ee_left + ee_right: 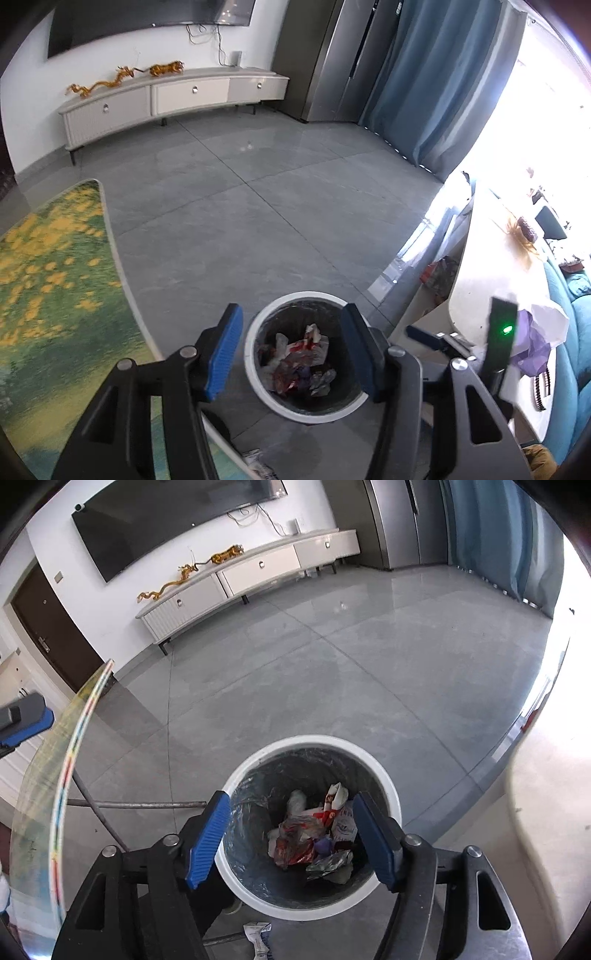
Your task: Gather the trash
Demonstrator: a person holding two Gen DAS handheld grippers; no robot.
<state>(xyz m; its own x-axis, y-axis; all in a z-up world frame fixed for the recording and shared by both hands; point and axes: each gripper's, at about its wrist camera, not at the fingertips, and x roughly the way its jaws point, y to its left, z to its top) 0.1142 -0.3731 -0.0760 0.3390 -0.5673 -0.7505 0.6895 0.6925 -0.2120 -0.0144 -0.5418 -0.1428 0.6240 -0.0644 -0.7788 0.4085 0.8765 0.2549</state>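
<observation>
left tongs (291,354): jaws spread wide, nothing between the blue ribbed pads (224,352), pointing steeply down, black arms at the bottom of its own view | right tongs (291,843): jaws spread wide, empty, blue pads (208,840) angled outward, pointing steeply down | the two sets apart, not touching

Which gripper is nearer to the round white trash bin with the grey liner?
The right gripper, by appearance: it is open above the round white trash bin, which fills more of its view. The left gripper is also open above the bin, seemingly farther.
</observation>
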